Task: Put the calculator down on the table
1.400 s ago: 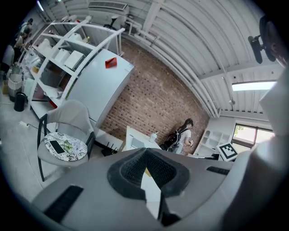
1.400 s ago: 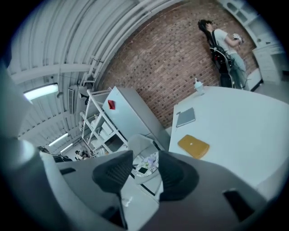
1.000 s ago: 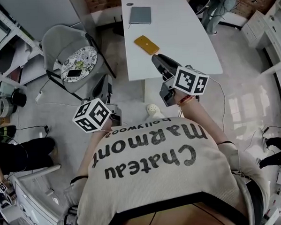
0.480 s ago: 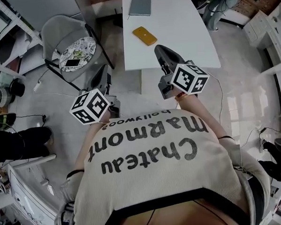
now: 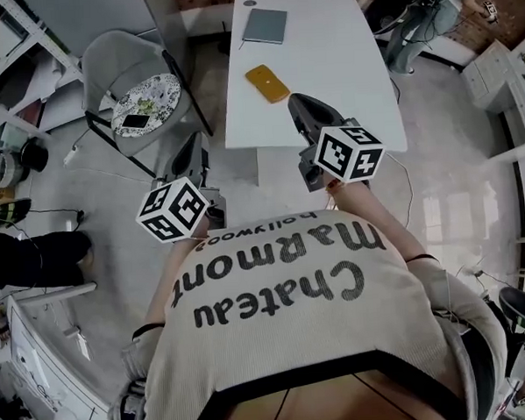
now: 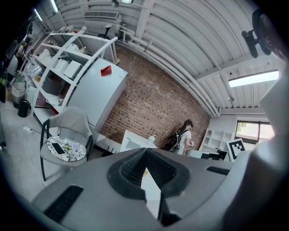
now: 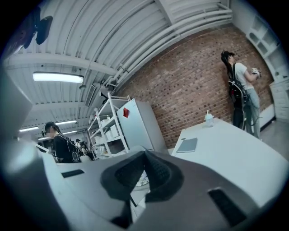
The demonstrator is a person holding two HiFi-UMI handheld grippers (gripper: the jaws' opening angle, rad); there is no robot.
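The orange calculator (image 5: 267, 82) lies flat on the white table (image 5: 343, 77), with nothing touching it. Just short of it, over the table's near edge, my right gripper (image 5: 303, 106) is shut and holds nothing; in the right gripper view its dark jaws (image 7: 144, 155) meet in front of the table (image 7: 235, 158). My left gripper (image 5: 189, 156) hangs over the floor to the left of the table. It is shut too, its jaws (image 6: 145, 152) closed with nothing in them.
A grey notebook (image 5: 263, 25) lies at the table's far end. A grey chair (image 5: 106, 68) with a patterned cushion and a phone (image 5: 138, 121) stands to the left. White shelving (image 6: 67, 63) lines the left wall. A person (image 7: 239, 85) stands by the brick wall.
My right gripper has rolled a little and drawn slightly back from the calculator, which stays where it lay. Both grippers have shifted a bit.
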